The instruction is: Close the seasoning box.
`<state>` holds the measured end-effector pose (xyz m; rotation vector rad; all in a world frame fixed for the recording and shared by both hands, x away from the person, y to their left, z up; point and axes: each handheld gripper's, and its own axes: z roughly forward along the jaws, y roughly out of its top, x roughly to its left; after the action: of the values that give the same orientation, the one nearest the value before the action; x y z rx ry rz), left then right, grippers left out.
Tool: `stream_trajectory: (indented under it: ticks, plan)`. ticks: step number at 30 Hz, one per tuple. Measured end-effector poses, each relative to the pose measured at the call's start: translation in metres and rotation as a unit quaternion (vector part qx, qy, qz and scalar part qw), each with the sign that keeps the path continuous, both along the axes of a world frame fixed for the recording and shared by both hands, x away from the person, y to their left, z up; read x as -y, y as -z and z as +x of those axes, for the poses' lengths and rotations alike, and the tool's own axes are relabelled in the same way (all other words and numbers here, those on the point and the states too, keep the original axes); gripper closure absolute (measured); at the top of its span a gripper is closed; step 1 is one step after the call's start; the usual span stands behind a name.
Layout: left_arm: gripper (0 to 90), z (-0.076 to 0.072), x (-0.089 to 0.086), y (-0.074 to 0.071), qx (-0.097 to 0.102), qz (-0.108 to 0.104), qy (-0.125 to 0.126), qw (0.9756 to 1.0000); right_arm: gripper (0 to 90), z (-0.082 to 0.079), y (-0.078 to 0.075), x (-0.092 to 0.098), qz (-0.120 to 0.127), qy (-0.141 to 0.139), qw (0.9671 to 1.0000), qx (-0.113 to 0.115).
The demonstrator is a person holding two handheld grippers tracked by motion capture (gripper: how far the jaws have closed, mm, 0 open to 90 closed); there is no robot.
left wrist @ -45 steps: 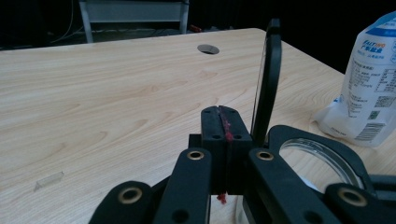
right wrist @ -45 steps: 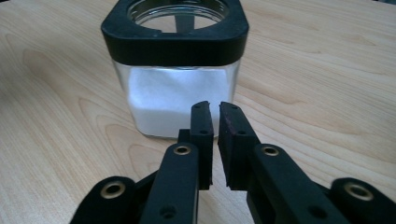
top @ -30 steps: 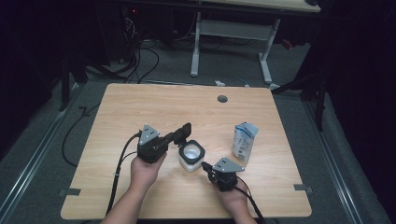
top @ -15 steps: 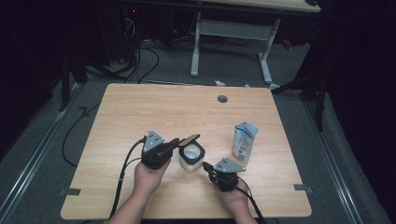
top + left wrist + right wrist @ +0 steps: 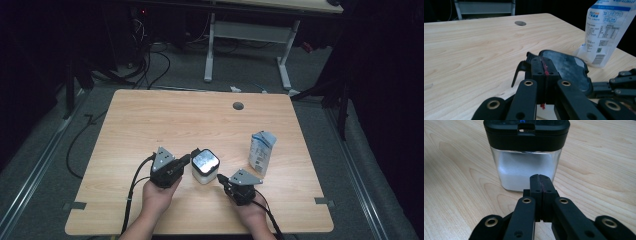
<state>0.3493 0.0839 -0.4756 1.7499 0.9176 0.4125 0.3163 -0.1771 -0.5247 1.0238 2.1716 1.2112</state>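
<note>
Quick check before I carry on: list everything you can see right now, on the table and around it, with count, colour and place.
Container: one, clear with white contents and a black lid, near the table's front, between the two grippers.
Pouch: one, white and blue, upright, right of the container.
Table: one, light wood, with a round grey grommet near its far edge.
Desk frame: one, white legs, on the floor beyond the table.
Cables: several, black, on the floor at the far left.
Left hand-held gripper: one, black, jaws shut, tips at the lid's left edge.
Right hand-held gripper: one, black, jaws shut, pointing at the container's side.
Hands: two, at the near edge.
</note>
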Motion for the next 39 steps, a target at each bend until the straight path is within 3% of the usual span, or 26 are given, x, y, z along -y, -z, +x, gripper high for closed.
stream_trajectory:
  ticks: [8, 14, 18, 29, 39]
  plan:
    - [89.3, -0.011, -0.009, 0.025, -0.016, 0.018, -0.01, 0.9997, 90.0, 0.001, 0.0, 0.007, -0.002, 0.015, 0.9999, 0.002]
    - [89.2, -0.015, -0.006, 0.039, -0.03, 0.027, -0.006, 0.9992, 90.0, 0.004, -0.001, 0.011, -0.001, 0.026, 0.9997, 0.003]
    - [88.7, -0.017, -0.002, 0.043, -0.034, 0.032, 0.0, 0.9989, 90.0, 0.007, -0.004, 0.011, -0.006, 0.03, 0.9995, 0.009]
    - [88.4, -0.017, 0.017, 0.051, -0.057, 0.02, -0.007, 0.9982, 90.0, 0.028, -0.009, 0.012, -0.013, 0.041, 0.999, 0.013]
    - [89.6, -0.012, 0.018, 0.049, -0.053, 0.036, -0.009, 0.9979, 90.0, 0.039, -0.008, 0.009, -0.005, 0.042, 0.999, 0.011]
